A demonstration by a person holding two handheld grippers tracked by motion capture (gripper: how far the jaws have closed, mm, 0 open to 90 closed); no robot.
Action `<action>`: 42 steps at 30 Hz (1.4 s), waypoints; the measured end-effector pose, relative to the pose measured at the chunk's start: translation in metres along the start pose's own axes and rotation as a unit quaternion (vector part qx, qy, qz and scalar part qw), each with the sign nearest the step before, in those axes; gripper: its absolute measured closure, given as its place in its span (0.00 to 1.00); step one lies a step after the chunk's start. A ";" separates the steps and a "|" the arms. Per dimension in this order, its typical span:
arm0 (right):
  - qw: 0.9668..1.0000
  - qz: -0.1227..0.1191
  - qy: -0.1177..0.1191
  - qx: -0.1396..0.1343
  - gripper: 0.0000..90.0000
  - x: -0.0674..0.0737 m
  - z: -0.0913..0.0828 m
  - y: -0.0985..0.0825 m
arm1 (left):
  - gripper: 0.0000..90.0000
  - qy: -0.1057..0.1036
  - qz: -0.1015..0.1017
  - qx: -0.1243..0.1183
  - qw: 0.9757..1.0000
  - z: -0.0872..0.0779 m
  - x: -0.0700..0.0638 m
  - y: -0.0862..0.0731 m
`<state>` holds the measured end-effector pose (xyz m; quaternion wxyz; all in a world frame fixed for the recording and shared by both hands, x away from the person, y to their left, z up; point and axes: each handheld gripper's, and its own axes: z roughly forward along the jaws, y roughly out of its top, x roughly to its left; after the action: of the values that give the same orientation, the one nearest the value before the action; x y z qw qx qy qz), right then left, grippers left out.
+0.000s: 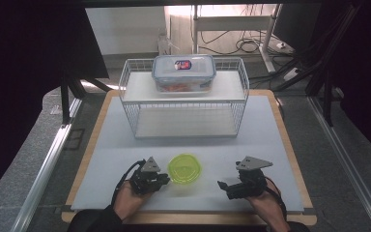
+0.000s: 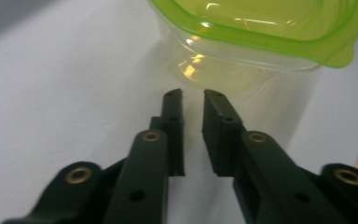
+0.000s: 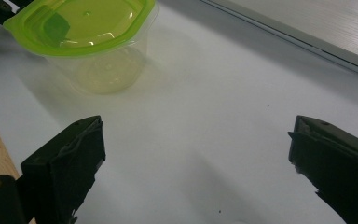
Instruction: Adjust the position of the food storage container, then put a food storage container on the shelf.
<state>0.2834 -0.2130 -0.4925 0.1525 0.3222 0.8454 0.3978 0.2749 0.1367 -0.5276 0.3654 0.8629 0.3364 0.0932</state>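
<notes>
While set down: green-lidded container [image 1: 184, 167] stands on the white mat [image 1: 125, 159], between both grippers.
Left gripper [image 2: 192, 97]: jaws slightly parted — holding nothing, just beside it.
Right gripper [image 3: 196, 140]: wide open — empty.

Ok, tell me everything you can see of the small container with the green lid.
The container is a small clear plastic tub, tapering toward its base, closed by a translucent yellow-green lid with rounded corners and a small tab at one corner. It looks empty. It stands upright on the white table mat, near the front edge, between the two grippers. Nothing touches it: the left gripper points at it from close by, jaws slightly apart with nothing between them.
</notes>
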 end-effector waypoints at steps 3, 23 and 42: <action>1.000 0.001 0.003 -0.003 0.04 0.000 0.000 0.000 | 0.75 0.019 0.004 -0.005 1.000 -0.009 -0.001 -0.002; 0.998 -0.028 0.050 -0.038 0.00 0.004 -0.002 0.001 | 0.21 0.057 -0.001 -0.068 0.996 -0.048 0.000 -0.033; 0.999 -0.024 0.027 -0.006 0.01 0.002 0.005 -0.001 | 0.06 0.059 -0.016 -0.087 0.994 -0.056 0.003 -0.041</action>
<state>0.2842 -0.2092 -0.4967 0.1411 0.2905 0.8541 0.4076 0.2332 0.1912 -0.5161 0.4202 0.8152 0.3617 0.1675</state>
